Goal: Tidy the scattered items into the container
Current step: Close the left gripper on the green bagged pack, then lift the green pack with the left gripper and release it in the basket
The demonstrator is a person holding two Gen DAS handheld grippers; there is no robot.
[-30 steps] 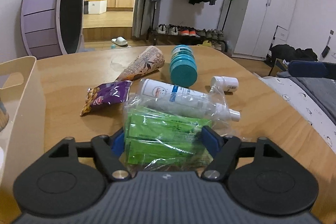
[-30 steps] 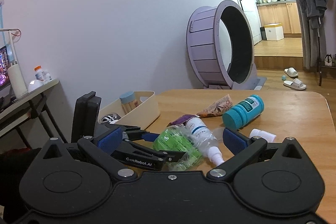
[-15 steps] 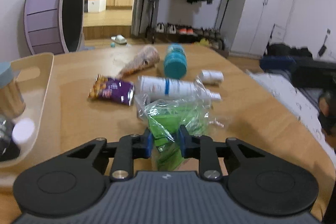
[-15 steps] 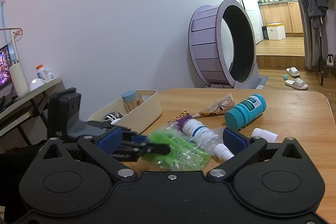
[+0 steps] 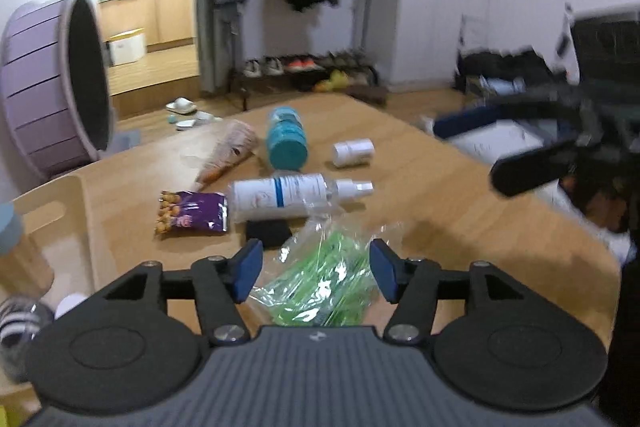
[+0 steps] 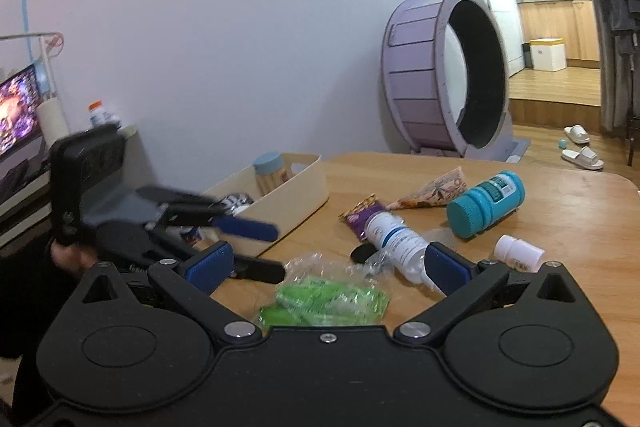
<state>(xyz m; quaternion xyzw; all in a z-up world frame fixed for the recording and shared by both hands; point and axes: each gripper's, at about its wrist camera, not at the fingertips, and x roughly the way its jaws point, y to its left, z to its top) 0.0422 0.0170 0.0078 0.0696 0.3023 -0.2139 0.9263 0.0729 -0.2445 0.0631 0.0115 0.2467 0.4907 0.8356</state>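
1. Two grippers are in your hands: your left gripper (image 5: 316,275) has its jaws opening, and the clear bag of green packets (image 5: 320,287) lies on the wooden table (image 5: 460,211) between the blue pads with neither pad pressing on it.
2. Your right gripper (image 6: 326,267) stands spread wide and holds nothing; the same bag lies on the table just ahead of its jaws.
3. Your cream container (image 6: 288,195) sits at the table's left edge, near the left gripper, with a blue-lidded jar (image 6: 270,173) and a striped object inside.
4. Past the bag you have a white spray bottle (image 5: 288,195) on its side, a purple snack packet (image 5: 192,217) beside it, a patterned cone packet (image 5: 228,155), a teal bottle (image 5: 286,141) and a small white bottle (image 5: 354,153), all scattered on the table.
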